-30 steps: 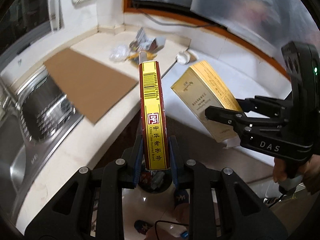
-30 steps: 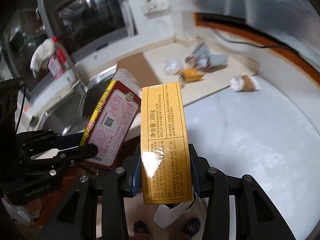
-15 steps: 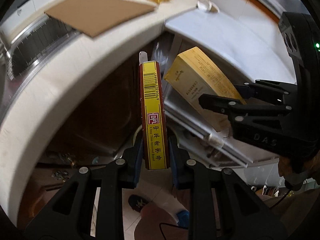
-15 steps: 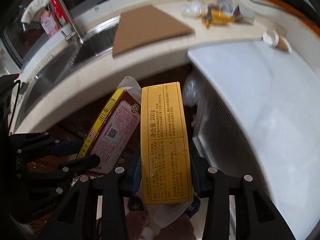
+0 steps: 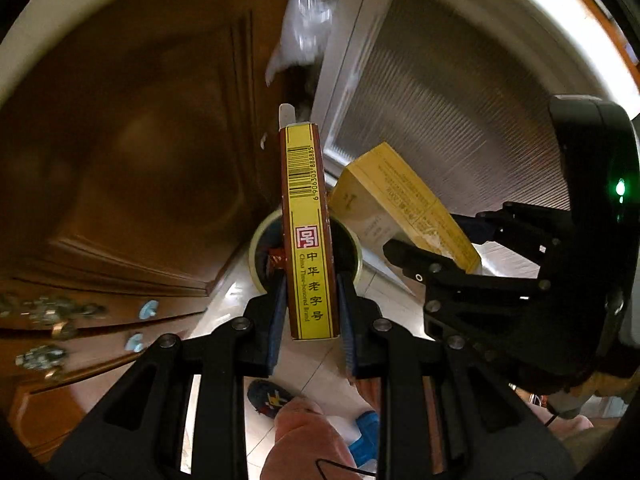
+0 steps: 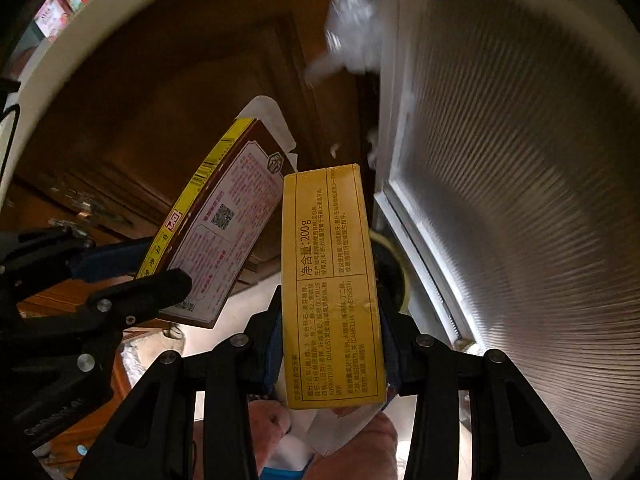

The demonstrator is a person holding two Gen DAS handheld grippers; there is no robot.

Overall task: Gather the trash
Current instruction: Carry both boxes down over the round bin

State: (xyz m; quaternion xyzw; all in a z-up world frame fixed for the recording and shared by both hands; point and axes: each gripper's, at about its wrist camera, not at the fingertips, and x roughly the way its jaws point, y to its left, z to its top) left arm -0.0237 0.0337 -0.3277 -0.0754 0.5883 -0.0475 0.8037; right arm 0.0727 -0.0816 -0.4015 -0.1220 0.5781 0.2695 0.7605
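Observation:
My left gripper (image 5: 310,310) is shut on a brown and yellow carton (image 5: 306,236), held upright by its narrow edges. Right below that carton is a round bin (image 5: 356,248) with a pale rim on the floor, with some trash inside. My right gripper (image 6: 330,340) is shut on a yellow carton (image 6: 330,280), also upright. The left view shows that yellow carton (image 5: 404,204) to the right, clamped by the right gripper (image 5: 432,252). In the right view the brown carton (image 6: 224,232) hangs at the left in the left gripper (image 6: 132,276), and part of the bin's rim (image 6: 396,256) peeks out behind the yellow carton.
A brown wooden cabinet door (image 5: 152,160) fills the left, with metal handles (image 5: 44,312) low down. A ribbed white panel (image 5: 460,96) stands at the right. A clear plastic bag (image 5: 304,12) hangs in the gap between them. A person's knee (image 5: 304,440) and shoes (image 5: 272,396) are on the tiled floor.
Both grippers have dropped from counter height to below the counter's edge, still holding their cartons. The counter and its litter have left view and the bin has come in under the brown carton.

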